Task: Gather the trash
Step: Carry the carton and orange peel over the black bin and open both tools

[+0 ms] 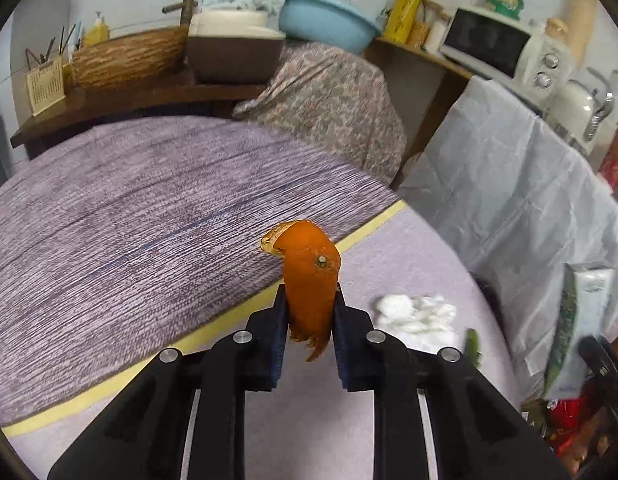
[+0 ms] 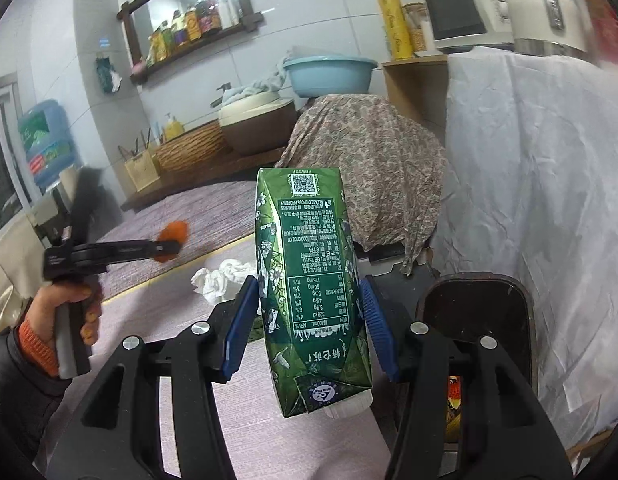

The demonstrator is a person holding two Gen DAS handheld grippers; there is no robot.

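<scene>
My left gripper (image 1: 309,300) is shut on a curl of orange peel (image 1: 311,280) and holds it above the purple tablecloth (image 1: 149,208). From the right wrist view the left gripper (image 2: 171,246) shows at the left with the peel (image 2: 173,232) in it. My right gripper (image 2: 309,300) is shut on a green drink carton (image 2: 309,280), held upside down above the table. The carton also shows at the right edge of the left wrist view (image 1: 577,320). A crumpled white tissue (image 1: 417,314) lies on the table; it also shows in the right wrist view (image 2: 221,278).
A dark bin (image 2: 477,304) with colourful trash inside stands at the table's right side. Something small and green (image 1: 473,344) lies by the tissue. A white sheet (image 2: 549,200) covers a counter with a microwave (image 1: 501,44). A flowered cloth (image 1: 329,108) drapes something behind the table.
</scene>
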